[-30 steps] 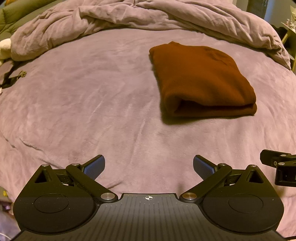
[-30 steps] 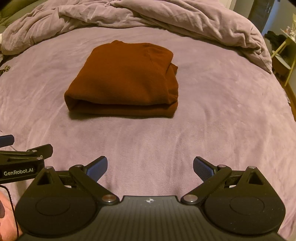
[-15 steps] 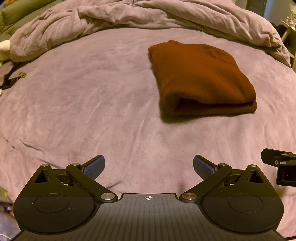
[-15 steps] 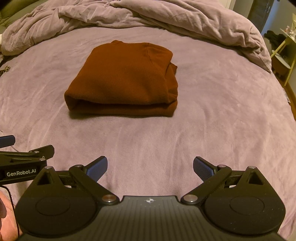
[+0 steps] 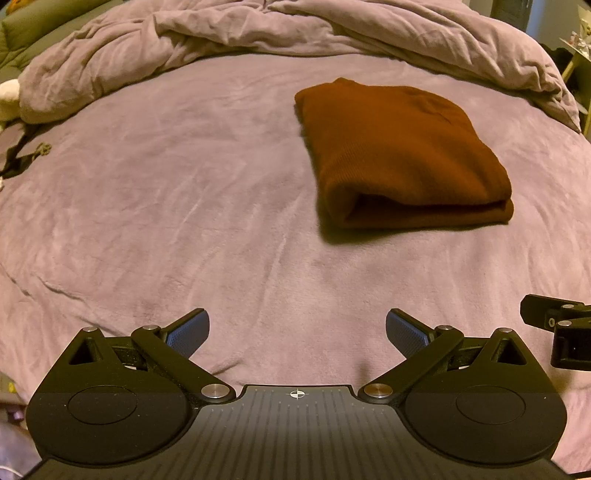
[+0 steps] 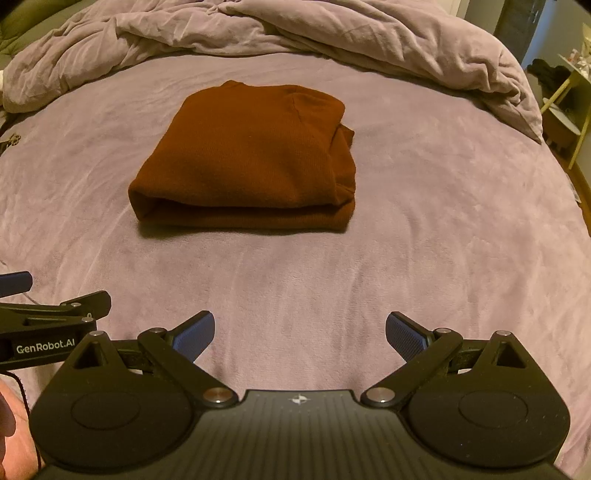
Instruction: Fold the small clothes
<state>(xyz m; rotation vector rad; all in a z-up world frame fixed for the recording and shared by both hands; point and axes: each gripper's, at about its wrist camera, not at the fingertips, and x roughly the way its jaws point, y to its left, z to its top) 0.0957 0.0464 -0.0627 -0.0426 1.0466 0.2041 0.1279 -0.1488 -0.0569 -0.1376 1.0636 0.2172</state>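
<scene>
purple bedspread (image 5: 155, 192) | rumpled duvet (image 6: 332, 33) at far edge

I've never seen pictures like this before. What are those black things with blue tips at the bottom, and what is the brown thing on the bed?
Those black things are two grabbing tools, each with two fingers, and a person holds one in each hand. Each tool has a camera looking forward along its fingers, so there are two pictures. One shows the left gripper, the other the right gripper. Both are open and hold nothing. The blue bits are their fingertips.

The brown thing is a folded brown garment. It lies flat on a purple bed cover, apart from both tools. Behind it is a bunched-up blanket. At the left edge of the right tool's picture you can see the other tool peeking in.
</scene>
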